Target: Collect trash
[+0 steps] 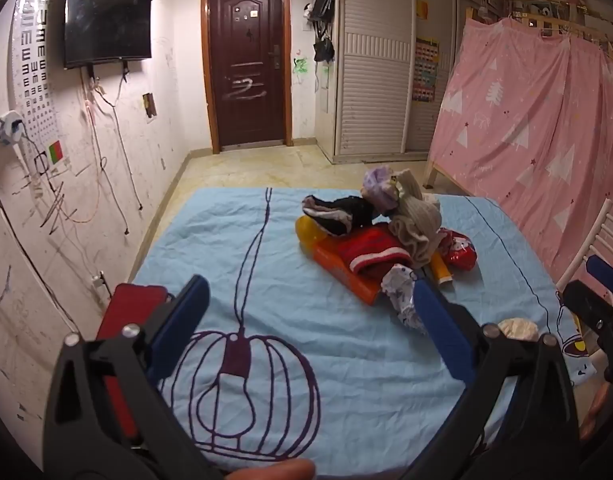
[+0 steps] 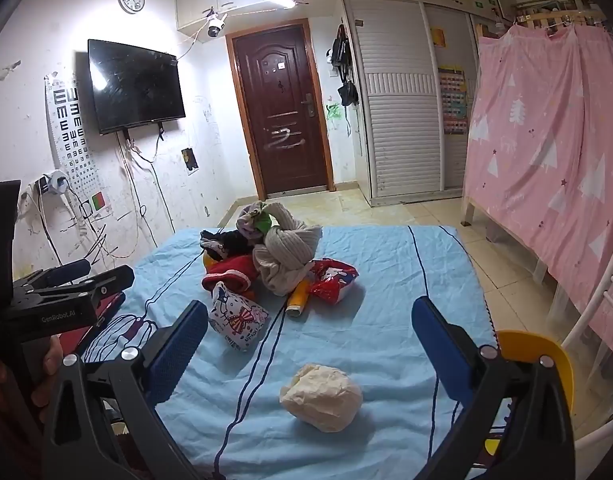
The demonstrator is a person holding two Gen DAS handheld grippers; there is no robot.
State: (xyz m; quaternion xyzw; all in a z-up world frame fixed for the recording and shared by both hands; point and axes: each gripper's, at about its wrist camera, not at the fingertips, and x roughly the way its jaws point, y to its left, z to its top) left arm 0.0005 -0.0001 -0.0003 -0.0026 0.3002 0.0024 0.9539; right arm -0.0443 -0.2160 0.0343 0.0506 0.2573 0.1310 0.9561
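Note:
A crumpled cream paper ball (image 2: 321, 396) lies on the blue cloth (image 2: 378, 264) between the open fingers of my right gripper (image 2: 306, 328), near the front. It also shows at the right in the left wrist view (image 1: 518, 327). Further back is a pile: a white Hello Kitty wrapper (image 2: 236, 318), a red foil bag (image 2: 332, 280), a yellow tube (image 2: 299, 296), an orange bottle (image 1: 346, 270) and balled clothes (image 2: 282, 248). My left gripper (image 1: 306, 300) is open and empty over the cloth, its right finger (image 1: 438, 320) beside the white wrapper (image 1: 400, 292).
A red bin (image 1: 126, 312) stands at the table's left edge. A yellow bin (image 2: 546, 356) and a white chair (image 2: 598, 300) are at the right. A pink curtained bunk (image 2: 546, 152) is further right. Door, TV and wardrobe line the far walls.

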